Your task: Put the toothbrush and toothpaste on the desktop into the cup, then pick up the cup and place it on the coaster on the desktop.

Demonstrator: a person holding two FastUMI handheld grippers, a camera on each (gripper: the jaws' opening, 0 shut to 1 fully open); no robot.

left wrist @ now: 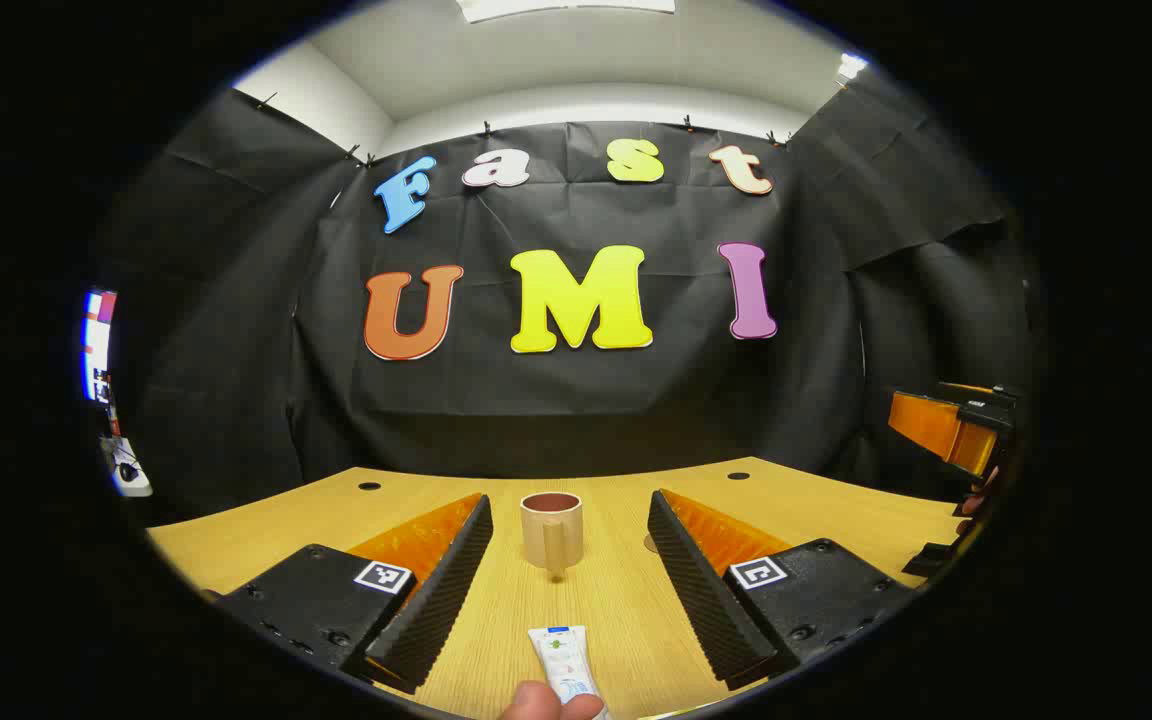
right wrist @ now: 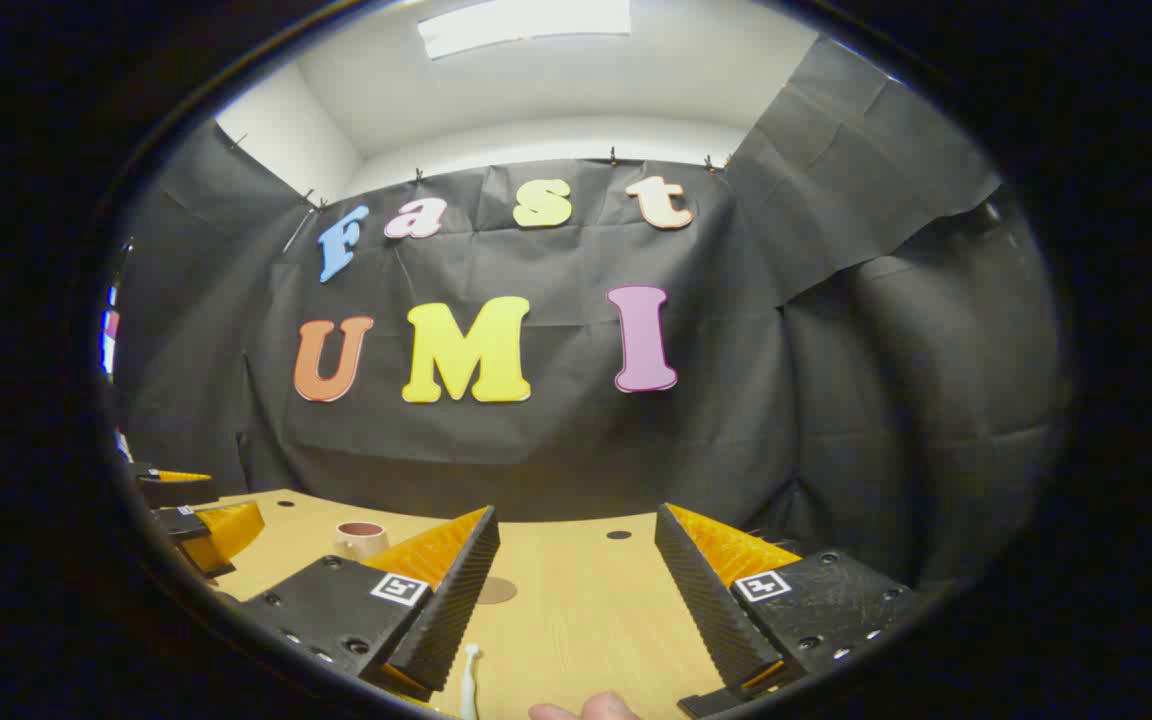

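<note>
Jaws of the left gripper [left wrist: 569, 575] stand wide apart, nothing between them gripped, low over the wooden tabletop [left wrist: 626, 610]. Toothpaste [left wrist: 564, 660] lies flat on the tabletop at the near edge, in the gap between the jaws but touching neither; a fingertip [left wrist: 548, 700] rests on its near end. Cup [left wrist: 551, 530] stands upright farther on, toward the middle of the tabletop, handle facing the camera, centred between the jaws. Small part of the coaster [left wrist: 650, 543] peeks out just right of the cup, mostly hidden behind the right jaw.

Right gripper [right wrist: 576, 590] jaws also wide apart, holding nothing, over the tabletop. Toothbrush [right wrist: 469, 680] lies at the near edge, just beside the inner face of its left jaw; contact unclear. Another fingertip [right wrist: 586, 708] shows at the near edge. Coaster [right wrist: 496, 590] lies flat beyond, partly covered by the same jaw. Cup [right wrist: 361, 540] sits farther left, with the left gripper [right wrist: 196, 520] near the left edge.
</note>
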